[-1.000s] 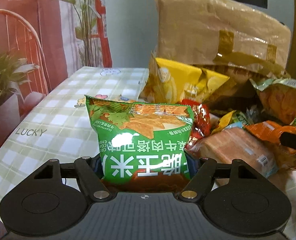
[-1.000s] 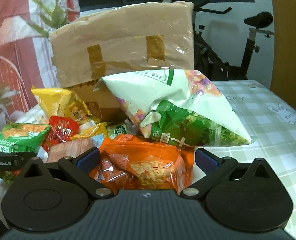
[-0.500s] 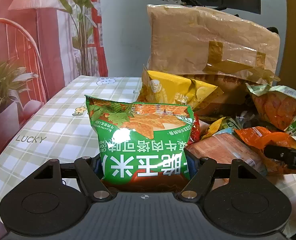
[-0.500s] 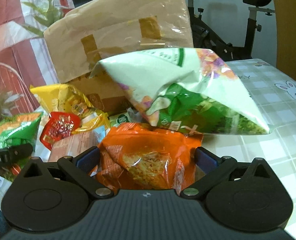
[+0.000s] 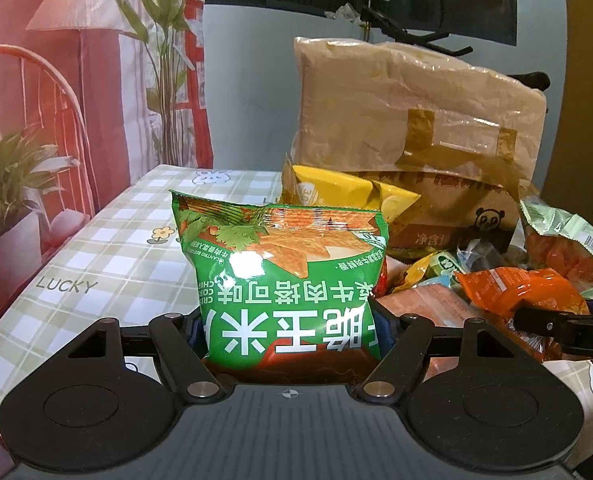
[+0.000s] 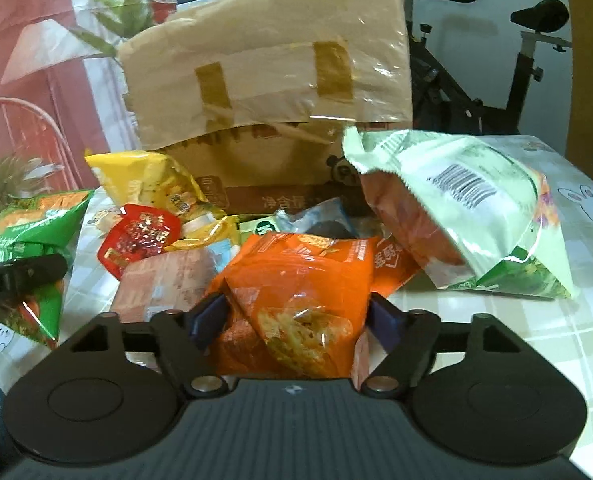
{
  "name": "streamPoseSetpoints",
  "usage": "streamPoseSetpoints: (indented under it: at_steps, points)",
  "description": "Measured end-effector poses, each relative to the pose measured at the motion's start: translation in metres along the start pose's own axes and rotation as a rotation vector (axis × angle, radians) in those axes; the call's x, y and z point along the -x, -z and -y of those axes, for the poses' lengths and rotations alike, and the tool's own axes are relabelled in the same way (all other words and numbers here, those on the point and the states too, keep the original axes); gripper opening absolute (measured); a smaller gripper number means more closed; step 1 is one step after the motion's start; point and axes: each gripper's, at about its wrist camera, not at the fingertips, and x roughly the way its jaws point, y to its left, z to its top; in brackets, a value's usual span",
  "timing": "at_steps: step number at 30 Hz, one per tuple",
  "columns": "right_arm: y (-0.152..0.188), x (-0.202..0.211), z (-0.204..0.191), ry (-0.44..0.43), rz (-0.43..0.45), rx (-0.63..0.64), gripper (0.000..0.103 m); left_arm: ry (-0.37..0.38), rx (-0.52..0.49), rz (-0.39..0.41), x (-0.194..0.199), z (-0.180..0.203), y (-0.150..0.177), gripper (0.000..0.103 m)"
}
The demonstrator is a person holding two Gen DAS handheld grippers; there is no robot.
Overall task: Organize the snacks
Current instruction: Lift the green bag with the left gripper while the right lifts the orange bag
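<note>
Clamping a green chip bag [image 5: 286, 280] between the pads of the left gripper [image 5: 288, 320], upright, print upside down, lifted clear of the checked tablecloth [image 5: 108, 256]. Just closing on an orange bag [image 6: 296, 292] with the right gripper [image 6: 294, 316], jaws drawn in, both blue pads [image 6: 208, 316] pressing its sides and creasing the wrapper. Touching the orange bag on the left of the right gripper: a pinkish pack [image 6: 164, 284]. Beyond that, a red packet [image 6: 138, 238] and a yellow bag [image 6: 152, 182]. Ahead and to the right, a pale green bag [image 6: 476, 216], tilted, barcode up, resting on the cloth. Farthest ahead of both grippers, standing behind the heap: a taped cardboard box [image 6: 268, 80]. Far right of the box, an exercise bike [image 6: 496, 52].
</note>
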Motion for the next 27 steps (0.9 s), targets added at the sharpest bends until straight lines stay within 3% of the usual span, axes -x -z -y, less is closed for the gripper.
streamPoseSetpoints:
  at_steps: [7, 13, 22, 27]
  points:
    - [-0.005, 0.022, -0.003, -0.071, 0.094, 0.006, 0.07, 0.004, 0.011, 0.021, 0.006, 0.0, -0.001, 0.076]
    - [-0.007, 0.024, -0.01, -0.087, 0.111, 0.025, 0.07, 0.008, 0.024, 0.042, 0.013, -0.003, -0.004, 0.076]
    - [-0.02, 0.045, -0.015, -0.14, 0.219, 0.029, 0.07, 0.024, 0.061, 0.133, 0.037, -0.012, -0.027, 0.076]
    - [-0.029, 0.053, -0.029, -0.194, 0.27, 0.077, 0.07, 0.026, 0.05, 0.133, 0.04, -0.01, -0.037, 0.076]
